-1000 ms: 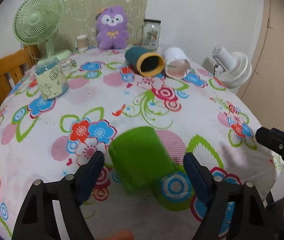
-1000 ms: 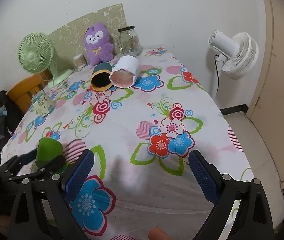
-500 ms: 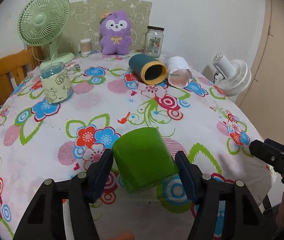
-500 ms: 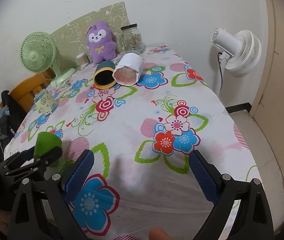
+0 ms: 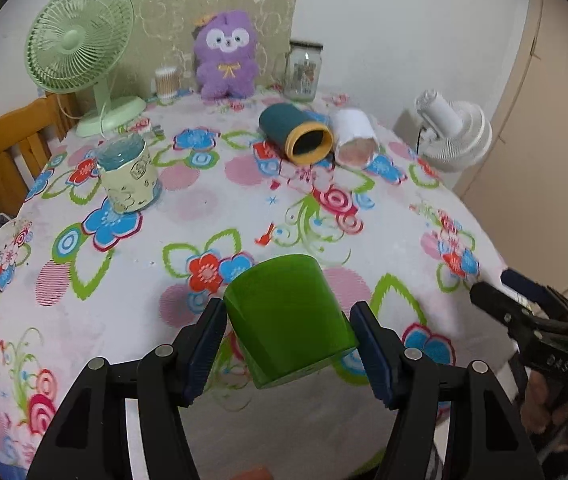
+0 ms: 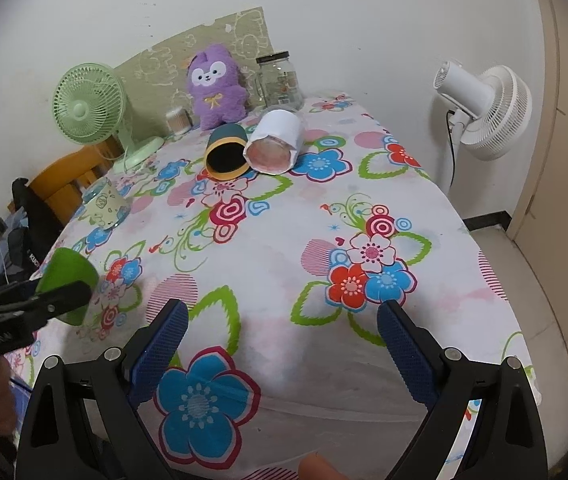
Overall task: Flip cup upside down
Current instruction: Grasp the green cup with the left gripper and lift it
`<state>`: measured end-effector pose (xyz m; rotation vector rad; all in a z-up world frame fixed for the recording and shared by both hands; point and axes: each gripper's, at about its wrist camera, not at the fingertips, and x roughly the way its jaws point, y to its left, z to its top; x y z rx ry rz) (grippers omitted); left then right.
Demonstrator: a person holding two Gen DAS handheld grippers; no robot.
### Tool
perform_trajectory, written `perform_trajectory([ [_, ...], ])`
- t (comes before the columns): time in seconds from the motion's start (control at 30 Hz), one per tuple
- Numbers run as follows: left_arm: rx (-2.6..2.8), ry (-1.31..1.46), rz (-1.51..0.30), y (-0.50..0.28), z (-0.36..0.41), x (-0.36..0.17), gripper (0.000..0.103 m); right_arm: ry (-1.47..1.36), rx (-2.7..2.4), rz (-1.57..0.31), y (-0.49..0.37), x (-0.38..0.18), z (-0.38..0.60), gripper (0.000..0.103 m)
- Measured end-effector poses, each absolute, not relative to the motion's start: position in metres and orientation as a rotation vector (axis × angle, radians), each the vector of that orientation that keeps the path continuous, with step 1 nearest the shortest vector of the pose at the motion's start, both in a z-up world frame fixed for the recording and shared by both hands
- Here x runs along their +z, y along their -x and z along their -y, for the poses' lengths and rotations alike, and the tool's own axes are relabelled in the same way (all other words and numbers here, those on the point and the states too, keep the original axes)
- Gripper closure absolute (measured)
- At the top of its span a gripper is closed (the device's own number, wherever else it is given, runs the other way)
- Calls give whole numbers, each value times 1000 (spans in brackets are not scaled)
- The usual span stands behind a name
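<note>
The left gripper's fingers (image 5: 209, 344) are covering both sides of the green cup (image 5: 289, 316), and the cup is hiding the bench (image 5: 132, 300) behind it. In the right wrist view, one black finger (image 6: 64, 296) is crossing the cup (image 6: 69, 270), and its open end is not showing.
</note>
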<state>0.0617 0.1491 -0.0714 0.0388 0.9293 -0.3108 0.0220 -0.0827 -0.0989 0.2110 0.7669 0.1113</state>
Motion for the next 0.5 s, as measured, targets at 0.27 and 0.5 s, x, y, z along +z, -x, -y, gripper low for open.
perform_trajectory([
  [0.27, -395, -284, -1116, -57, -154, -66, 37, -186, 132, -762, -20, -95, 76, 6],
  [0.5, -472, -316, -1375, -71, -160, -76, 37, -171, 153, -769, -23, -93, 67, 6],
])
